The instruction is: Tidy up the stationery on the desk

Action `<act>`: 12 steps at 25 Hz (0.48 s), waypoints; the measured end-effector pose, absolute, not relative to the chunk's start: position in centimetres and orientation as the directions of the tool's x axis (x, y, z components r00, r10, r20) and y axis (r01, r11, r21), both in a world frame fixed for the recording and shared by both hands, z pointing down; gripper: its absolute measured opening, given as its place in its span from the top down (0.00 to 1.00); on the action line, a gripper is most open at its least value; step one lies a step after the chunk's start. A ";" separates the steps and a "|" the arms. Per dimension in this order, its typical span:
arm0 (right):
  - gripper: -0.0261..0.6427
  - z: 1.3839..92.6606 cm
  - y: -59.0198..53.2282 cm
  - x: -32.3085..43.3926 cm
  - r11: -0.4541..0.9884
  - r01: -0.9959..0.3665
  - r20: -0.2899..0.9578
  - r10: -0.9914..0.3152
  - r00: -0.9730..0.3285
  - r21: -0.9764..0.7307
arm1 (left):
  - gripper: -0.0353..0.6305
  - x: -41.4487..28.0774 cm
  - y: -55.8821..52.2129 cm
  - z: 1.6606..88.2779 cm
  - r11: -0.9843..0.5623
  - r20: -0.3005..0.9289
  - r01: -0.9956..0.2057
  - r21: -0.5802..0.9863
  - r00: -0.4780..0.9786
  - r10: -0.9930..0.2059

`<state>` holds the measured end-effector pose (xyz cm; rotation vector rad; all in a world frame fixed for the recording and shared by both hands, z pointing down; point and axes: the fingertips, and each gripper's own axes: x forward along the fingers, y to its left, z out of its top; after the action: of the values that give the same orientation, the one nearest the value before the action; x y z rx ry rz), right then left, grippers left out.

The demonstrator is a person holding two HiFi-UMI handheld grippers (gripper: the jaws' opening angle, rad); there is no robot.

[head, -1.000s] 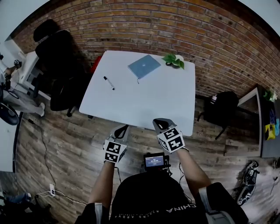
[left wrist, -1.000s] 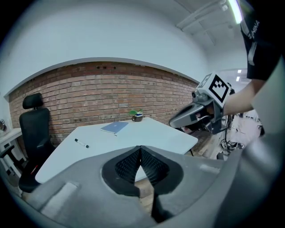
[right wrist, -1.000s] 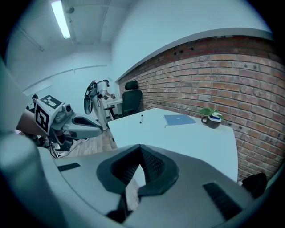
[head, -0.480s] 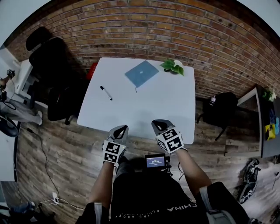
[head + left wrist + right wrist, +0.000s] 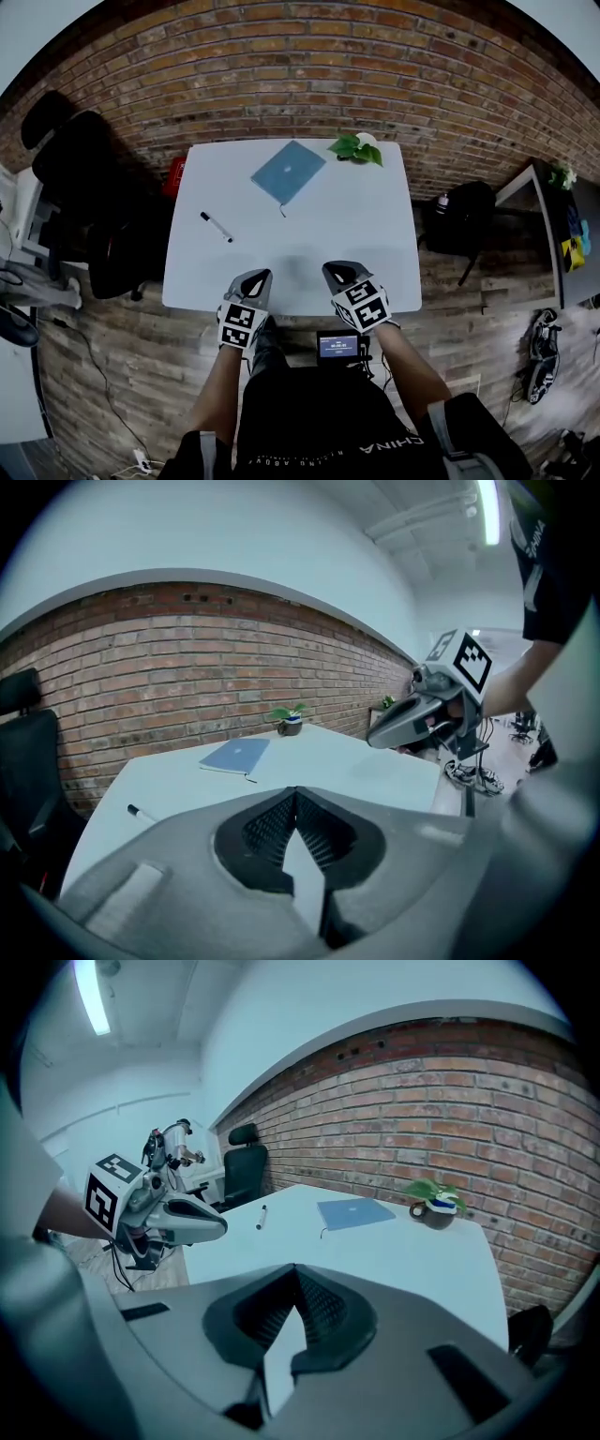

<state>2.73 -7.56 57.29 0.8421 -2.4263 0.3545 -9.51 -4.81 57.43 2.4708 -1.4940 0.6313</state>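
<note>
Head view: marker (image 5: pixel 216 227), blue notebook (image 5: pixel 288 172) on white desk (image 5: pixel 375 244)

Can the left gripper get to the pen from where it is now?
Probably yes: only bare desk lies between the left gripper and the pen. Its jaws are shut and must open first.

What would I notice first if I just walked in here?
The white desk against the brick wall jumps out, with a blue notebook and a small potted plant at its far side and a pen toward its left. Near its front edge are the left gripper and right gripper, both shut and empty.
</note>
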 end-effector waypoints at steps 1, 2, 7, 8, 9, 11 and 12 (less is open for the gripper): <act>0.95 57.3 -8.1 2.4 0.758 -0.649 0.572 -0.503 -0.648 -0.069 | 0.93 -9.9 -5.6 57.5 -0.491 0.449 -0.869 -0.056 0.418 -0.790; 0.95 57.3 -8.6 2.0 0.746 -0.662 0.575 -0.513 -0.638 -0.069 | 0.93 -10.3 -6.3 57.5 -0.505 0.451 -0.861 -0.053 0.431 -0.782; 0.95 57.0 -11.0 -0.4 0.687 -0.724 0.584 -0.560 -0.587 -0.069 | 0.93 -12.9 -9.6 57.6 -0.574 0.463 -0.818 -0.046 0.492 -0.738; 0.95 56.9 -11.4 -1.0 0.675 -0.735 0.584 -0.570 -0.578 -0.069 | 0.93 -13.5 -10.2 57.6 -0.585 0.466 -0.810 -0.042 0.502 -0.728; 0.95 56.8 -11.7 -1.5 0.663 -0.745 0.585 -0.578 -0.569 -0.069 | 0.93 -14.1 -10.7 57.7 -0.596 0.471 -0.802 -0.039 0.511 -0.719; 0.95 56.8 -12.3 -2.5 0.641 -0.765 0.589 -0.592 -0.550 -0.069 | 0.93 -15.1 -11.6 57.7 -0.618 0.476 -0.786 -0.032 0.531 -0.701; 0.95 56.8 -12.5 -3.0 0.630 -0.773 0.591 -0.599 -0.541 -0.070 | 0.93 -15.4 -12.0 57.6 -0.629 0.476 -0.777 -0.028 0.543 -0.691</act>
<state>-3.00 -12.55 56.77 1.0734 -2.3275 0.4412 -15.44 -12.04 57.60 2.5914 -1.2471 0.6758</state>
